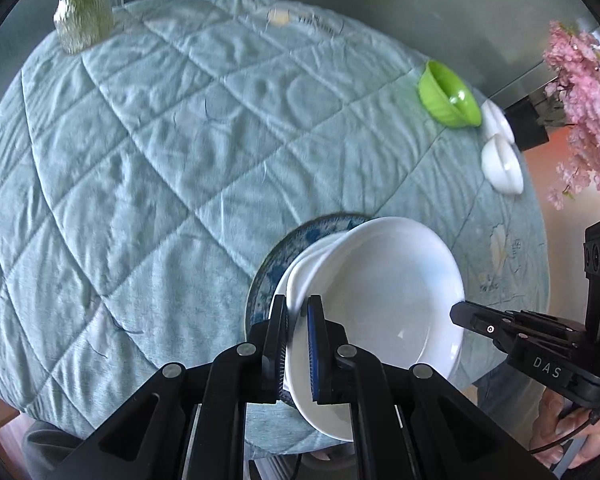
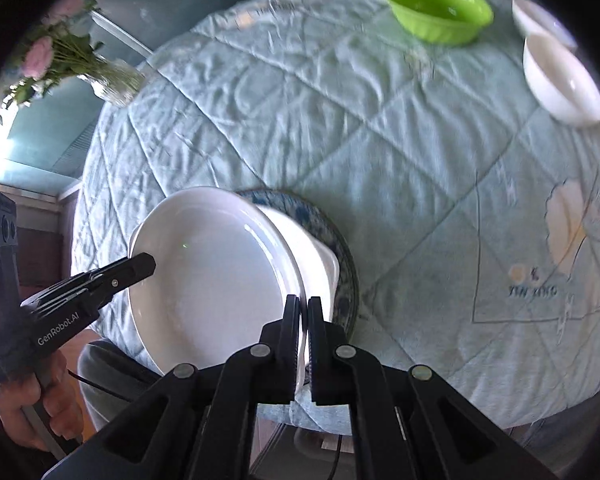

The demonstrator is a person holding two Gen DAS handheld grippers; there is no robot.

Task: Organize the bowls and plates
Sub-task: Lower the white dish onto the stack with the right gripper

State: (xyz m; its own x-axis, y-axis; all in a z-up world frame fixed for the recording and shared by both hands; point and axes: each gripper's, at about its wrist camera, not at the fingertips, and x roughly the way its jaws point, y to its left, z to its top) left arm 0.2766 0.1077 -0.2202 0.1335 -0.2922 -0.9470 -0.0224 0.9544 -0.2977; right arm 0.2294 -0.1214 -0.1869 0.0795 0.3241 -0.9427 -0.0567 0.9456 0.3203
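At the far left corner of the counter [image 1: 148,152], which is covered with a pale blue quilted cloth, we see only a clear glass vase of green stems [image 1: 78,20], which is no part of the sorting. Near the front edge, about midway along it, lies the stack we are building: a dark blue patterned plate [image 1: 260,280] flat on the cloth, a white plate with a wavy rim [image 1: 300,268] on top of it, and above these the wide, shallow white ceramic dish [image 1: 384,292], tilted and not yet seated. Our left hand-held gripper [image 1: 298,312] is clamped on the dish's left rim, and our right hand-held gripper [image 2: 305,312] is pinched tight on the opposite rim, so the dish hangs between the two just over the stack. We judge that the plates are nearly gathered, with this dish to be set down as the top piece. Further right, toward the far right corner, the bright green plastic bowl [image 2: 438,10] stands alone, and just beside it, near the right edge, two small white ceramic bowls [image 2: 560,80] sit touching or nearly so, neither nested in the other as far as we can tell. The bowls appear to be the work still left: none is stacked yet. A spray of pink artificial blossoms [image 1: 584,100] stands beyond the right edge.
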